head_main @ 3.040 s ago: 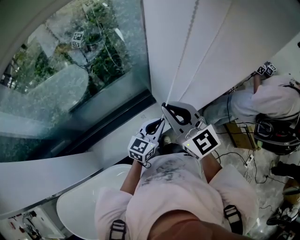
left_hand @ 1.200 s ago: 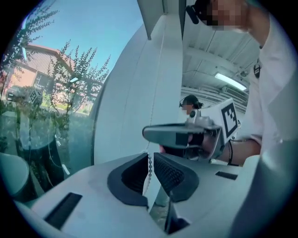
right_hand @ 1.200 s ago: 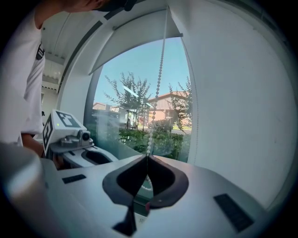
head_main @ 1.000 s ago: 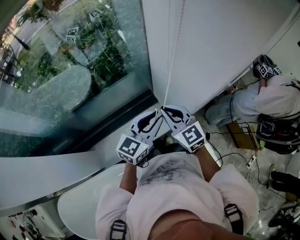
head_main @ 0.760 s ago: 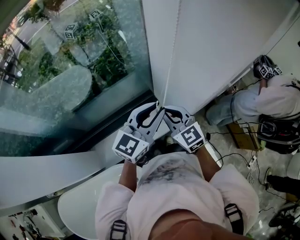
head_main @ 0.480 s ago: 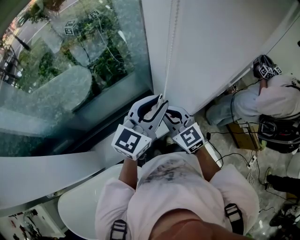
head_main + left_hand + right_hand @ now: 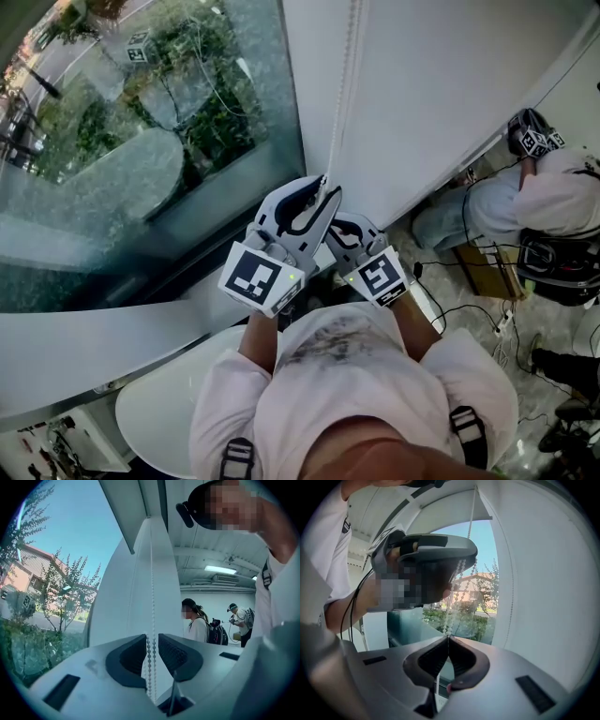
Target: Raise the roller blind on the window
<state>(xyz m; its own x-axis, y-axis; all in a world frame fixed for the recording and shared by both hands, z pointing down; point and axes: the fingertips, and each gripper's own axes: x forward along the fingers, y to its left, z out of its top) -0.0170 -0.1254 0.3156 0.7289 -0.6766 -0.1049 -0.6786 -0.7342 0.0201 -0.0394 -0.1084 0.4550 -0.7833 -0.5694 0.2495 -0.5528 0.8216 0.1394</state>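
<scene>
- Head view: looking steeply down past bare window glass at far left, onto trees and a street.
- Holding the left gripper high against the bead chain, with jaws standing a little apart. Letting both strands run loosely through the gap, apparently pinching nothing yet.
- Keeping the right gripper just below and to the right of it, clamped tight on the same chain. Pinching the beads right at the jaw tips.
- Seeing the roller blind right of the chain as a white sheet reaching down towards the sill. Passing over a crouching person among cables at far right.
- Judging progress: probably working hand over hand down the chain, anchoring with the lower claw while reaching up for a fresh hold. Still facing most of the raising, since the sheet is covering its pane as far as these views show.
- Comparing with a second ago:
  - Finding the left gripper risen from beside the right one to above it along the chain.
  - Finding the right one staying put.
  - Noting the chain now hanging nearly straight, no longer slanting as it was three seconds ago.
</scene>
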